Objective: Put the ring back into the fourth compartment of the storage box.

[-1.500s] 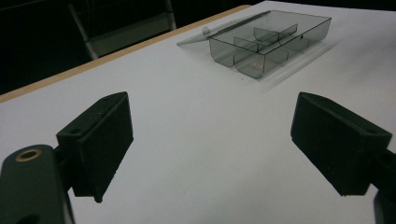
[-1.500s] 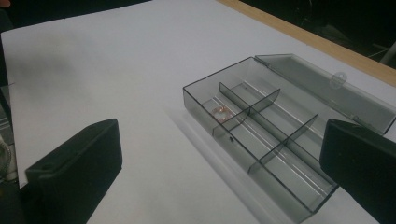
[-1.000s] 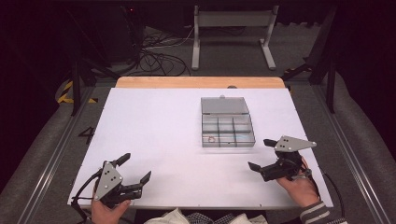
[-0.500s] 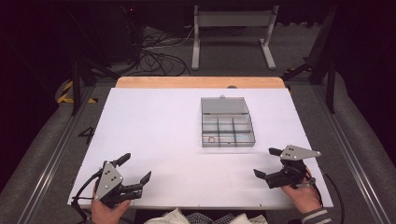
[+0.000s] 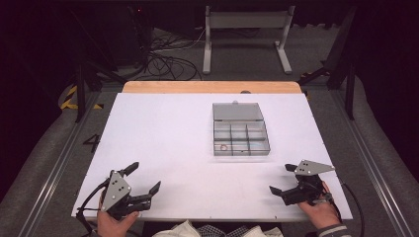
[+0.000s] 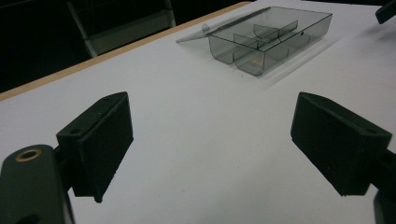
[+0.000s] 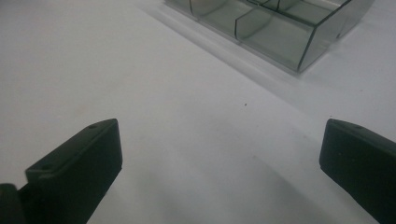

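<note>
1. A tiny round thing sits in the front left part of the clear box. It is too small for me to tell what it is.
2. In my right claw view, the box is cut off at the top edge.
3. My hands go off the bottom edge in the high view.

White table top across the middle, a strip of bare wooden edge along its far side. Right of centre sits a smoky clear compartment box, lid laid open flat toward the far side, and there's a small ring-like item in the near-left compartment. Beyond the table, a grey metal stand on the floor, black cables tangled to its left. Far left, yellow-and-black tape; nearer, a "4" marking on the grey floor.
</note>
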`<state>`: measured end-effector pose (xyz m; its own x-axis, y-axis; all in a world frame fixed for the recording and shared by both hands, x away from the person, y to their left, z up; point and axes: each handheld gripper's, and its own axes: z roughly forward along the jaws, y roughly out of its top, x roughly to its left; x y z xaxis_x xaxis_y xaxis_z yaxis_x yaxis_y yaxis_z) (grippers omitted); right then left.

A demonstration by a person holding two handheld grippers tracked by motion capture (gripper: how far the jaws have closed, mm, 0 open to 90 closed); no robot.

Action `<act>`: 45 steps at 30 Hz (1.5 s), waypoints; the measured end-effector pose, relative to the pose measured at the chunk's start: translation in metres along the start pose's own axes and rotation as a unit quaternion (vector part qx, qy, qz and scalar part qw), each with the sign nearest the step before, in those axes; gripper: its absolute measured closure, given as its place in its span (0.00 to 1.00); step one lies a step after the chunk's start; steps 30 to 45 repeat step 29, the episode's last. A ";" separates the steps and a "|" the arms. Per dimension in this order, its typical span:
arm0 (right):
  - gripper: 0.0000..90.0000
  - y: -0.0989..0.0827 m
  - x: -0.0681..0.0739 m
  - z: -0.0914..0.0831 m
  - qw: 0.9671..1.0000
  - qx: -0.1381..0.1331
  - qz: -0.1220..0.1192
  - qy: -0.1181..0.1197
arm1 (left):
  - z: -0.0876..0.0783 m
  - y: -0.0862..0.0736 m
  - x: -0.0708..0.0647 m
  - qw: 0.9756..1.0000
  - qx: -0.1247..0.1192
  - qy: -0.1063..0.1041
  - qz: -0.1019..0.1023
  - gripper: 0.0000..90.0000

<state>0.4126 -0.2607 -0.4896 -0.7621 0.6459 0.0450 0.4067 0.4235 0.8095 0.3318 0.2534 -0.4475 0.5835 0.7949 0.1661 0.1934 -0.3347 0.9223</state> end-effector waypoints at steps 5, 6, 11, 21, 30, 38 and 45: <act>0.01 0.002 0.002 0.003 1.000 0.012 -0.001 -0.002 | 0.000 0.000 0.000 1.000 0.000 -0.001 0.000 0.15; 0.00 0.002 0.002 0.002 1.000 0.010 -0.002 -0.003 | 0.000 0.000 0.000 1.000 -0.001 0.000 -0.001 0.15; 0.00 0.002 0.002 0.001 1.000 -0.004 0.003 0.000 | 0.000 0.000 0.000 1.000 0.000 0.000 -0.001 0.15; 0.00 0.003 0.004 0.001 1.000 -0.010 -0.003 -0.007 | 0.000 0.000 0.000 1.000 0.000 0.001 0.000 0.15; 0.00 0.003 0.004 0.000 1.000 -0.012 -0.003 -0.008 | 0.000 -0.001 0.000 1.000 0.000 0.004 0.004 0.16; 0.00 0.003 0.004 0.000 1.000 -0.012 -0.003 -0.008 | 0.000 -0.001 0.000 1.000 0.000 0.004 0.004 0.16; 0.00 0.003 0.004 0.000 1.000 -0.012 -0.003 -0.008 | 0.000 -0.001 0.000 1.000 0.000 0.004 0.004 0.16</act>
